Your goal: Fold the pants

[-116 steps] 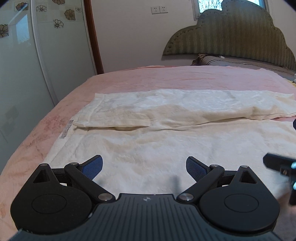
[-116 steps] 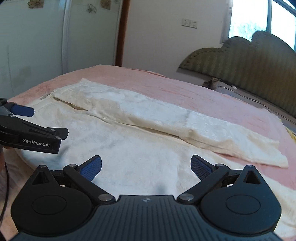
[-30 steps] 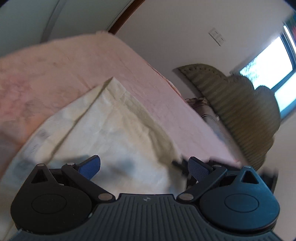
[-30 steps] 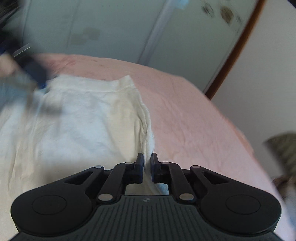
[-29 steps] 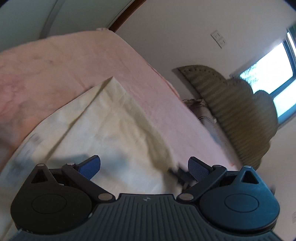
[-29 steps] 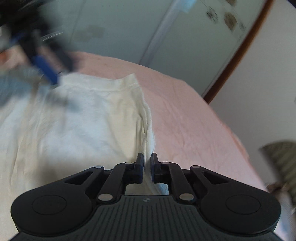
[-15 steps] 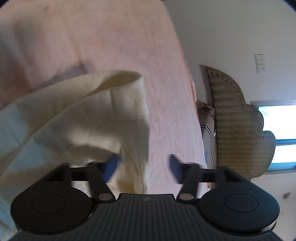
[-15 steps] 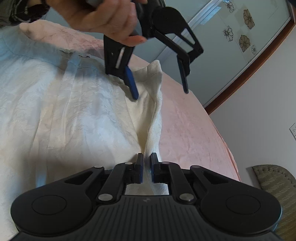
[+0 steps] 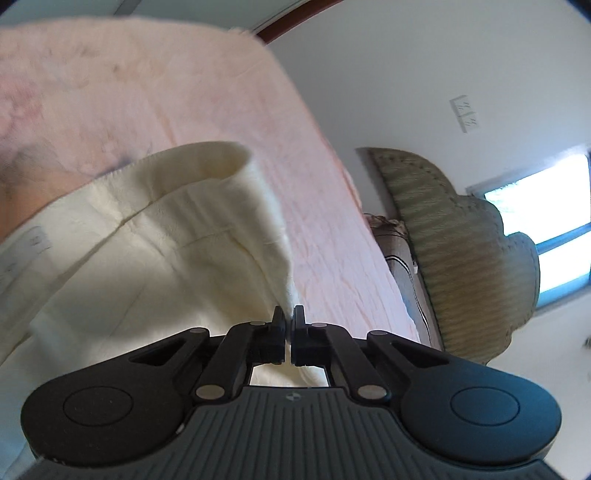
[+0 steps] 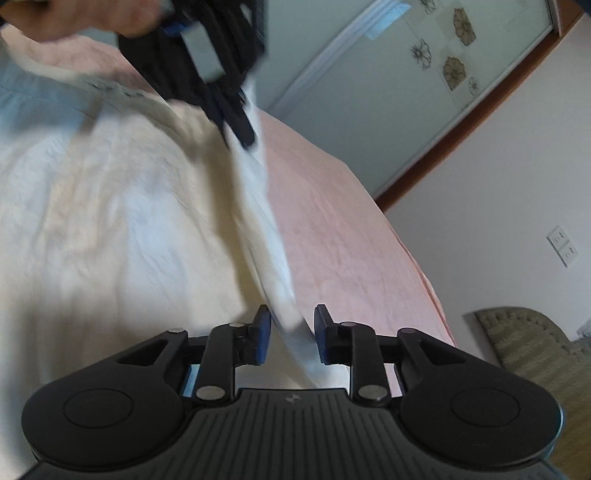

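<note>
Cream pants (image 9: 155,258) lie on a pink bed (image 9: 184,92). My left gripper (image 9: 289,321) is shut on the pants' edge and lifts it into a raised fold. In the right wrist view the left gripper (image 10: 240,125) shows at the top, pinching the same edge. My right gripper (image 10: 291,325) is open, its blue pads either side of that taut edge of the pants (image 10: 110,221), which runs up to the left gripper.
A green padded headboard (image 9: 461,236) and a window (image 9: 546,206) are at the bed's far end. A glass wardrobe door with flower decals (image 10: 424,74) stands beside the bed. A hand holding the left gripper (image 10: 92,14) is at the top left.
My left gripper has closed on the pants' edge and lifted it. My right gripper has opened from its pinch on the same edge.
</note>
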The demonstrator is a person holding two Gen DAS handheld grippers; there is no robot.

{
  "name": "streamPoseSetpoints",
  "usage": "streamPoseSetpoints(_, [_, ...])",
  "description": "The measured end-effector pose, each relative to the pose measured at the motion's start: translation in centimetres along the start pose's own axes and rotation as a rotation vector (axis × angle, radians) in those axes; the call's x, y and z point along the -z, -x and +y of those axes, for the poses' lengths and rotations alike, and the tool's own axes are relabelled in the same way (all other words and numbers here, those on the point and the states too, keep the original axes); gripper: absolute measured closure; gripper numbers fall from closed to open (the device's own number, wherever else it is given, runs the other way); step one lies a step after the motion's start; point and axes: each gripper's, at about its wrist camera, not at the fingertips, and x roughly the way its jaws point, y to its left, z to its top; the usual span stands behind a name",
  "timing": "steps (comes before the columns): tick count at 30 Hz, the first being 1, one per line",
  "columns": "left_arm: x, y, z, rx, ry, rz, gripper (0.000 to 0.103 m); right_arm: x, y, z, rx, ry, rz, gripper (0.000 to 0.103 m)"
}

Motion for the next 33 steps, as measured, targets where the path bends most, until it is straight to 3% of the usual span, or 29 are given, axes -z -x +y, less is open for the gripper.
streamPoseSetpoints(3, [1.3, 1.3, -0.6, 0.001, -0.058, -0.028, 0.101, 1.0, -0.8, -1.6, 0.018, -0.031, 0.062, 0.078])
streamPoseSetpoints(5, [2.3, 1.9, -0.5, -0.001, -0.072, -0.029, 0.101, 1.8, -1.1, -2.3, -0.013, -0.057, 0.088, 0.079])
streamPoseSetpoints(6, [2.8, 2.3, -0.5, -0.003, -0.079, -0.034, 0.101, 2.1, -1.0, -2.4, -0.019, -0.069, 0.09, 0.084])
streamPoseSetpoints(7, [3.2, 2.7, -0.3, -0.005, -0.086, -0.041, 0.101, 2.1, -0.6, -2.1, -0.01, -0.062, 0.087, 0.091])
streamPoseSetpoints(14, [5.3, 5.6, 2.1, 0.041, -0.045, -0.057, 0.098, 0.1, 5.8, 1.9, 0.039, 0.071, 0.047, 0.094])
streamPoseSetpoints(15, [5.3, 5.4, 2.2, 0.024, -0.037, -0.063, 0.087, 0.0, 6.6, 2.5, 0.037, 0.085, 0.049, 0.094])
streamPoseSetpoints(17, [5.5, 5.5, 2.7, -0.015, -0.016, -0.097, 0.079, -0.1, 7.2, 3.7, 0.022, 0.102, 0.063, 0.094])
streamPoseSetpoints(19, [5.6, 5.7, 3.1, -0.035, -0.018, -0.141, 0.051, 0.1, 7.0, 4.3, 0.013, 0.105, 0.074, 0.094])
streamPoseSetpoints(21, [5.7, 6.1, 3.5, -0.058, -0.001, -0.191, 0.044, 0.3, 6.9, 4.9, 0.007, 0.098, 0.084, 0.094])
streamPoseSetpoints(23, [5.4, 6.5, 3.9, -0.055, 0.007, -0.206, 0.055, 0.3, 6.4, 4.3, 0.005, 0.076, 0.084, 0.094])
streamPoseSetpoints(24, [5.3, 6.7, 4.2, -0.04, 0.014, -0.195, 0.083, 0.4, 6.4, 4.2, 0.006, 0.062, 0.082, 0.094])
streamPoseSetpoints(25, [5.1, 6.7, 4.3, -0.034, 0.024, -0.177, 0.092, 0.5, 6.4, 4.1, 0.011, 0.05, 0.08, 0.094])
streamPoseSetpoints(27, [4.9, 6.8, 4.3, -0.032, 0.033, -0.173, 0.099, 0.6, 5.9, 3.9, 0.018, 0.033, 0.087, 0.092])
streamPoseSetpoints(30, [5.1, 7.3, 4.2, -0.028, 0.024, -0.176, 0.1, 0.7, 5.1, 4.0, 0.063, 0.031, 0.108, 0.079])
streamPoseSetpoints(33, [5.2, 7.9, 4.1, -0.013, 0.025, -0.161, 0.1, 1.5, 4.8, 2.8, 0.047, -0.089, 0.123, 0.083])
